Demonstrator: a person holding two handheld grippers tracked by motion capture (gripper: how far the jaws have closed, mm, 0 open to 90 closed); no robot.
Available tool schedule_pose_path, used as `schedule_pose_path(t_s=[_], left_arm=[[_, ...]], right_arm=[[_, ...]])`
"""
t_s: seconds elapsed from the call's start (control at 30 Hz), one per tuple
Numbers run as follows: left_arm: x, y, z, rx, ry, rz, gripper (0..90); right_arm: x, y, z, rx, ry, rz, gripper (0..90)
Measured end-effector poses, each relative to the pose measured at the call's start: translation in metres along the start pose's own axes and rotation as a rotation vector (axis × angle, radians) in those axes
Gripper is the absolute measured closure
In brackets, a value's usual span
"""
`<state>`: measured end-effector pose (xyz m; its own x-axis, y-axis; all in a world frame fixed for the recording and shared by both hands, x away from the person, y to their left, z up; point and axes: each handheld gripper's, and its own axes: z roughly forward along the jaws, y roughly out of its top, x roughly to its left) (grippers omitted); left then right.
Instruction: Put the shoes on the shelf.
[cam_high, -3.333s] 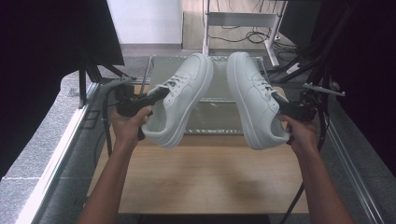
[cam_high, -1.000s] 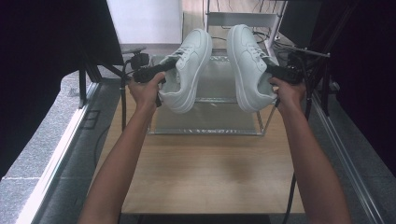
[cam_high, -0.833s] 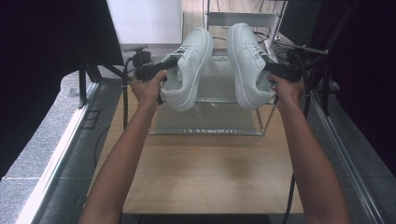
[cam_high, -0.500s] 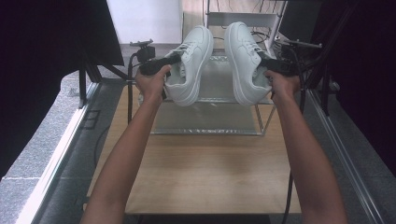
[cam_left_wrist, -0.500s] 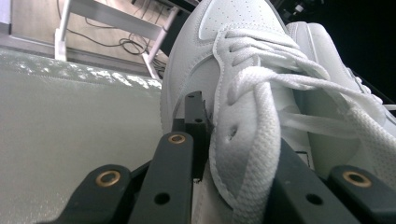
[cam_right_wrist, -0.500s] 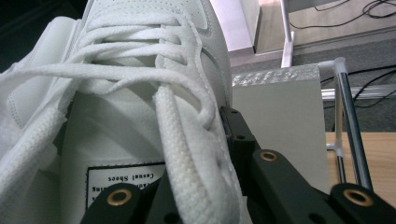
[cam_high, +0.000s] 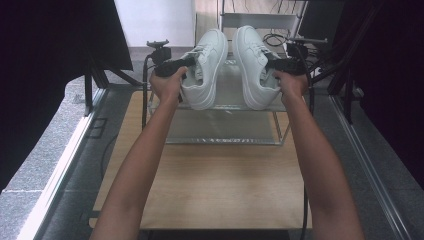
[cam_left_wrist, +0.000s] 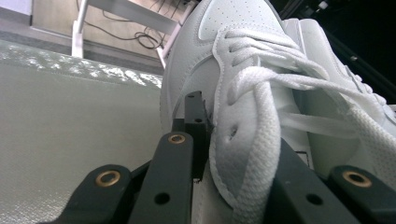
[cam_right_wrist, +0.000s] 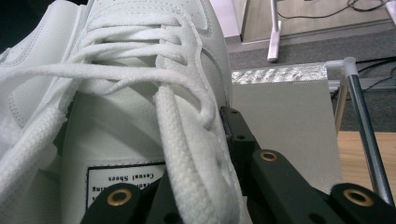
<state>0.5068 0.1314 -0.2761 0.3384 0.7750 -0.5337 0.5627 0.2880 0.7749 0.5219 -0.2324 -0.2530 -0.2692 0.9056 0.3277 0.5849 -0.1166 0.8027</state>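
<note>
Carrying both shoes farther forward, my left claw (cam_high: 186, 64) pinches the left shoe (cam_high: 206, 65), my right claw (cam_high: 274, 65) the right shoe (cam_high: 252, 62); shelf (cam_high: 225, 120) placement seems near.

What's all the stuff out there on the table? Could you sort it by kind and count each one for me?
White shoes: 2, left shoe and right shoe, each held up in tongs
Tongs: 2, left tongs and right tongs, one in each hand
Shoe rack: 1, rack on the wooden table
Total: 5
</note>
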Motion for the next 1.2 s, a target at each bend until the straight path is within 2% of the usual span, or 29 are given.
schedule_pose_path(t_s=[0.17, 0.43, 0.5, 0.63, 0.73, 1.0, 1.07, 1.13, 1.2], left_arm=[[0.003, 0.0, 0.008, 0.007, 0.021, -0.021, 82.4], [0.005, -0.003, 0.02, 0.026, 0.07, -0.043, 82.1], [0.005, -0.004, 0.023, 0.032, 0.09, -0.05, 82.0], [0.007, -0.003, 0.026, 0.039, 0.101, -0.066, 81.8], [0.007, -0.003, 0.029, 0.042, 0.104, -0.072, 81.4], [0.001, -0.004, 0.046, 0.105, 0.142, -0.022, 75.9], [-0.001, -0.006, 0.05, 0.097, 0.125, -0.016, 72.6], [-0.004, -0.006, 0.051, 0.094, 0.126, -0.004, 70.7], [-0.003, -0.006, 0.051, 0.092, 0.11, -0.02, 67.8]], right_arm=[[0.005, 0.003, 0.008, 0.017, -0.039, -0.015, 85.7], [0.019, 0.004, 0.023, 0.047, -0.067, -0.041, 84.9], [0.022, 0.004, 0.027, 0.054, -0.09, -0.045, 84.6], [0.027, 0.003, 0.037, 0.07, -0.152, -0.072, 84.7], [0.028, 0.003, 0.043, 0.078, -0.169, -0.089, 83.3], [0.034, -0.003, 0.056, 0.088, -0.218, -0.116, 73.0], [0.034, -0.003, 0.057, 0.084, -0.207, -0.114, 70.0], [0.033, -0.002, 0.057, 0.083, -0.184, -0.112, 63.5], [0.031, -0.002, 0.055, 0.08, -0.157, -0.097, 59.4]])
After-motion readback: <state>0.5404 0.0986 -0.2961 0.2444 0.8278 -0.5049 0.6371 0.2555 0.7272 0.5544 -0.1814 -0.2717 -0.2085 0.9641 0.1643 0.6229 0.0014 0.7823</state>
